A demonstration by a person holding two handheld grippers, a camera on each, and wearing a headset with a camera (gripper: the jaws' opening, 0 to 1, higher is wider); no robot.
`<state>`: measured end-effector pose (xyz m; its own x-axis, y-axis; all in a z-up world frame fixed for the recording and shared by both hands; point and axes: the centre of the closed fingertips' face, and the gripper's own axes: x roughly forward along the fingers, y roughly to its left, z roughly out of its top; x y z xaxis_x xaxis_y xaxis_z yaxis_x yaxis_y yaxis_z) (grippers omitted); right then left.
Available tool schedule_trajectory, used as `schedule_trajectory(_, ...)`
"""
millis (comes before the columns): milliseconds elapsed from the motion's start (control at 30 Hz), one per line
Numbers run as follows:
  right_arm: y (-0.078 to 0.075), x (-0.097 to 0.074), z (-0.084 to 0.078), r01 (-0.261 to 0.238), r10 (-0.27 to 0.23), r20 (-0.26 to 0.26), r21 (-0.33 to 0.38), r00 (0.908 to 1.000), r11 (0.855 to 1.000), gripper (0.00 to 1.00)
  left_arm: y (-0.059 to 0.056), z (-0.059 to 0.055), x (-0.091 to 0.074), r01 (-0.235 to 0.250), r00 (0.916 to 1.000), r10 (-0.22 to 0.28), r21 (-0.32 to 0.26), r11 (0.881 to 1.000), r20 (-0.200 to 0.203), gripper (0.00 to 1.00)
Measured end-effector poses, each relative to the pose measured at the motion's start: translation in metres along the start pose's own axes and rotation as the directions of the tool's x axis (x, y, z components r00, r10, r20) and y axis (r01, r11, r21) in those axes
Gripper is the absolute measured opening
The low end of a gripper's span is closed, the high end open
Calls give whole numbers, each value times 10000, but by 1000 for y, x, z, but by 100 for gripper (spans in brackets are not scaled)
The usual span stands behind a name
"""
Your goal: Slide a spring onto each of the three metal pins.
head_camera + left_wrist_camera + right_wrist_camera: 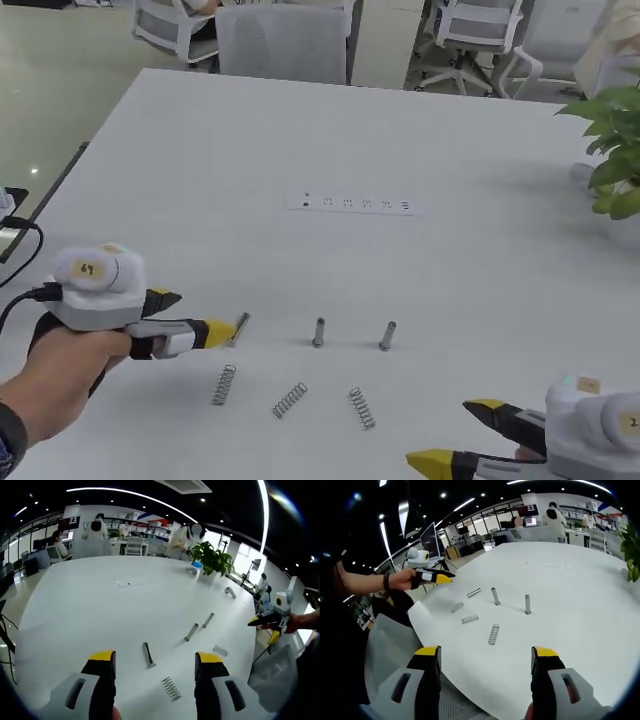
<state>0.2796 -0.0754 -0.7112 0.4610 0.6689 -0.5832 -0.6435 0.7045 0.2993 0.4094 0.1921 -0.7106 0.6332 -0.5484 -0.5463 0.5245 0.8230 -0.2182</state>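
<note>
White table (300, 130) bears three pins (240, 326) (319, 332) (388, 335) and three springs (224, 384) (290, 399) (361, 408); left tool (205, 315) and right tool (455, 432) both gape, empty.

1. In the head view the right gripper (458, 433) runs off the bottom and right edges, its body mostly cut away.
2. A yellow jaw tip of the left gripper (205, 316) covers the lower end of the leftmost pin (241, 324); whether they touch cannot be told.
3. The plant (612, 150) is cut by the right edge.
4. The markings on the power strip (348, 203) are too small to read.
</note>
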Motion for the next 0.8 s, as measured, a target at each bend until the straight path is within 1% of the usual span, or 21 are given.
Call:
schedule_trajectory(167, 0, 1, 0, -5, 5, -37, 14, 10000, 10000, 72, 2, 1, 10, -7, 9999, 8, 20, 10000, -128, 57)
schedule_trajectory(300, 0, 2, -1, -20, 20, -60, 37, 10000, 10000, 72, 3, 4, 19, -18, 9997, 22, 133, 9999, -244, 54)
schedule_trajectory(533, -2, 3, 0, -14, 15, -78, 52, 10000, 10000, 72, 2, 8, 34, 5, 9994, 1, 166, 9999, -360, 50)
schedule_trajectory(667, -2, 3, 0, -11, 11, -86, 69, 10000, 10000, 71, 2, 8, 42, 38, 9990, -29, 192, 9998, -455, 47)
schedule_trajectory(800, -3, 3, -1, 6, -5, -89, 101, 10000, 9999, 71, 0, 4, 50, 68, 9979, -55, 195, 9998, -646, 44)
